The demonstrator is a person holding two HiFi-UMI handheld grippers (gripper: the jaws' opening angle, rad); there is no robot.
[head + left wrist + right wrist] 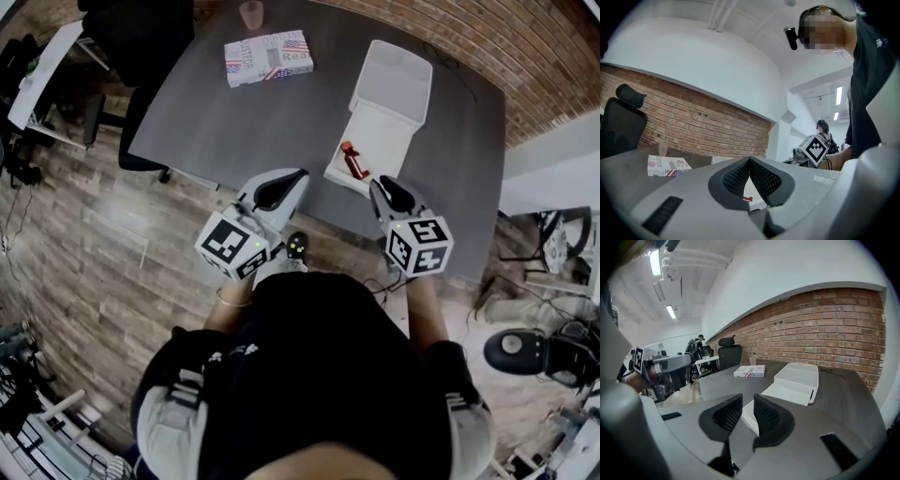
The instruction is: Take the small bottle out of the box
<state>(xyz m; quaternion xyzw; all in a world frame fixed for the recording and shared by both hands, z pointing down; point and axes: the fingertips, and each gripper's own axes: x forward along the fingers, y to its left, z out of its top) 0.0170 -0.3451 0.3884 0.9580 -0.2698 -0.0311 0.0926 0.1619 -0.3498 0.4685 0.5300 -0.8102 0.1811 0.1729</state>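
Note:
A white box (pixel 386 131) lies open on the dark grey table (pixel 234 122), its lid (pixel 394 80) folded away to the far side. A small red bottle (pixel 354 161) rests at the box's near end. My left gripper (pixel 298 176) hovers over the table's near edge, left of the box; its fingertips meet and nothing is between them (pixel 750 160). A sliver of red (pixel 746 198) shows below its jaws. My right gripper (pixel 379 185) sits just short of the bottle, to its right. A narrow empty gap parts its jaws (pixel 748 401), which point at the box (pixel 797 380).
A flat box with a flag print (pixel 268 58) and a small cup (pixel 251 14) stand at the table's far left. A black office chair (pixel 122 37) is beyond that corner. A brick wall (pixel 825 329) runs behind the table, and the floor is wood (pixel 84 262).

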